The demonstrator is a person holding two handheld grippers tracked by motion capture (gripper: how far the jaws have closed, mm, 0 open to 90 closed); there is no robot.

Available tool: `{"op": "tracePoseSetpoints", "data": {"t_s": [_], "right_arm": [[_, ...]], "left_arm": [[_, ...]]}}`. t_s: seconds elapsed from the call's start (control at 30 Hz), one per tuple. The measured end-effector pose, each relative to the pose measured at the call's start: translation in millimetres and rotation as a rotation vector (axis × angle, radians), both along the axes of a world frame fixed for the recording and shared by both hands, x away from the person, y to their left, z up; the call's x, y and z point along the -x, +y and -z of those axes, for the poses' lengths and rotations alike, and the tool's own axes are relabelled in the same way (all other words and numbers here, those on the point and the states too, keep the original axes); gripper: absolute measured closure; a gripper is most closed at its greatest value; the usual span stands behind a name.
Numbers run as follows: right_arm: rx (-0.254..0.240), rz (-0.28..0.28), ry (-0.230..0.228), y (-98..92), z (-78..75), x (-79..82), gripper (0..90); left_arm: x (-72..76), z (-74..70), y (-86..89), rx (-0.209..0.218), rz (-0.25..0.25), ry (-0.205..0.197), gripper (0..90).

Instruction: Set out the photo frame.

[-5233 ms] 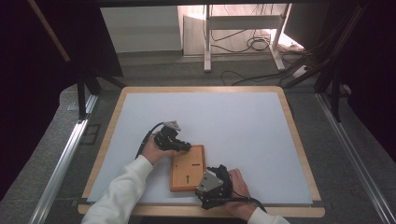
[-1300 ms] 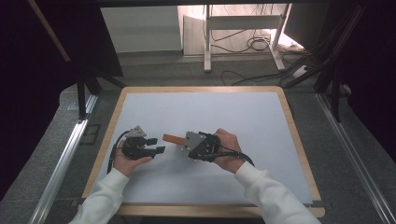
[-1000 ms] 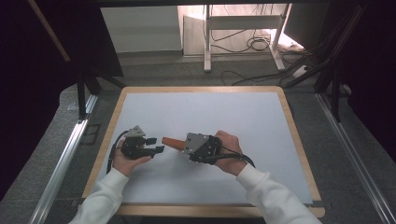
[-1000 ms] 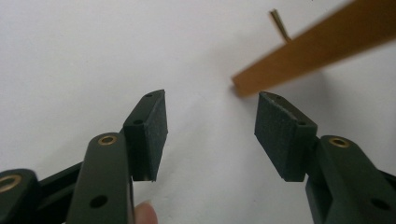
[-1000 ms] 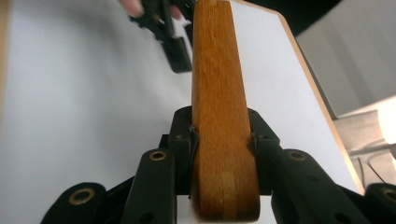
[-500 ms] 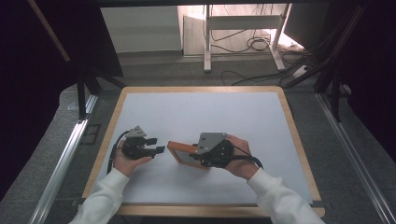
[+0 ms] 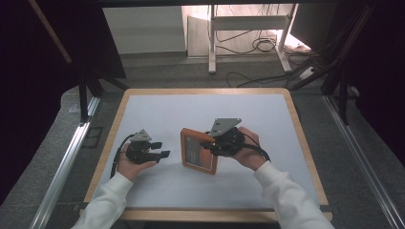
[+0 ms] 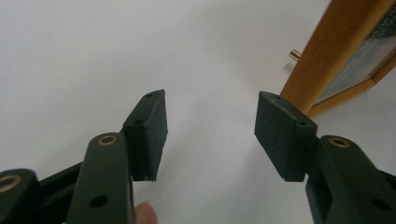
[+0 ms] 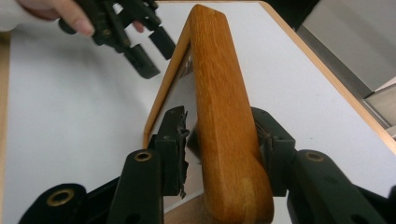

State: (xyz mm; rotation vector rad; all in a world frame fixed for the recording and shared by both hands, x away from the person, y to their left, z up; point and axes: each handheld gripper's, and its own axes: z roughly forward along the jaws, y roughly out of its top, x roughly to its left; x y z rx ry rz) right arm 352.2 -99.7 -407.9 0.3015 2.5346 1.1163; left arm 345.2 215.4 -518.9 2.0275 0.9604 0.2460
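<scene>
An orange wooden picture frame (image 7: pixel 197 151) stands tilted on its lower edge on the white table top, its glazed face toward the left hand. My right gripper (image 7: pixel 210 145) reaches in from the right around the frame's upper right edge. In the right gripper view the thick wooden edge (image 9: pixel 219 93) sits between the jaws of my right gripper (image 9: pixel 219 135). These jaws have just been opening, and a thin gap shows at the left pad (image 9: pixel 176 140). My left gripper (image 7: pixel 162 150) rests open and empty left of the frame, and it appears again as the left gripper (image 8: pixel 210 121) with the frame (image 8: pixel 327 56) beyond.
The white work surface has a raised wooden border (image 7: pixel 200 90) all round. A metal rail (image 7: pixel 67 162) runs along the floor at the left. Cables and a stand's legs (image 7: pixel 248 43) lie on the floor behind the table.
My right hand has carried the frame to the right and set it down; it now stands more upright, showing its face. The right jaws have widened. The left hand has stayed still.
</scene>
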Motion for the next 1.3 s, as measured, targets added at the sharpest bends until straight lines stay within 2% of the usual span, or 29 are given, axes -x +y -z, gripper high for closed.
{"op": "tracePoseSetpoints", "data": {"t_s": [0.13,0.23,0.37,0.5,0.63,0.73,0.77,0.83,0.93,1.13,1.3], "right_arm": [[-0.004,0.030,-0.001,-1.0,0.2,-11.5,56.3],[-0.002,0.052,0.023,-2.4,0.6,-21.1,54.7],[-0.001,0.078,0.032,-4.2,3.1,-31.4,52.8],[-0.018,0.089,0.044,-4.9,3.8,-34.2,51.5],[-0.034,0.106,0.023,-5.5,1.7,-31.4,43.4],[-0.047,0.140,-0.007,-7.3,-0.2,-28.1,32.8],[-0.068,0.153,-0.004,-9.5,-1.3,-26.8,30.7],[-0.115,0.167,0.039,-14.4,-3.3,-25.4,27.3],[-0.152,0.186,0.067,-23.2,-4.3,-20.0,24.2],[-0.205,0.236,0.080,-50.5,-1.0,-3.8,20.8],[-0.258,0.280,0.097,-84.1,8.3,14.2,20.1]], "left_arm": [[-0.2,0.5,-2.3,0.005,-0.002,0.000,43.4],[-0.4,1.3,-3.3,-0.001,0.003,0.001,43.4],[-0.6,1.6,-3.2,0.002,0.002,0.001,43.4],[-0.6,1.7,-3.4,-0.002,0.004,-0.003,43.4],[-0.3,1.7,-4.0,0.000,0.004,-0.002,43.4],[0.1,1.5,-4.6,0.002,0.003,-0.001,43.1],[0.3,1.5,-4.8,0.002,0.003,-0.001,42.8],[0.2,1.3,-4.8,-0.003,0.006,-0.005,42.3],[0.7,1.3,-5.5,-0.013,0.007,-0.004,41.1],[1.2,0.6,-6.7,-0.013,-0.001,-0.005,39.6],[1.8,0.5,-7.9,-0.015,-0.006,-0.004,39.7]]}}
